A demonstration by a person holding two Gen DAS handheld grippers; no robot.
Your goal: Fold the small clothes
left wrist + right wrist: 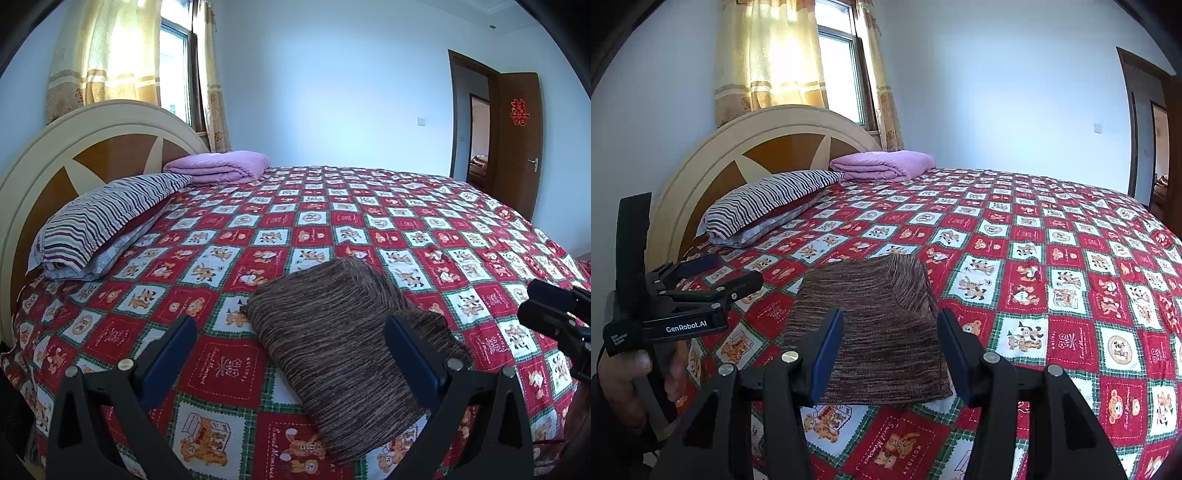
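A brown knitted garment [340,332] lies folded flat on the red patchwork bedspread [332,221], near the bed's front edge. It also shows in the right wrist view [875,332]. My left gripper [291,332] is open and empty, held above the garment's near left part. My right gripper [890,332] is open and empty, held above the garment's near edge. The right gripper shows at the right edge of the left wrist view [554,306]. The left gripper [731,273] shows at the left of the right wrist view, in a hand.
A striped pillow [107,221] lies at the curved headboard [55,155]. A folded purple blanket [221,166] sits at the bed's far corner. A curtained window [177,70] is behind the headboard. An open brown door [517,133] is at the far right.
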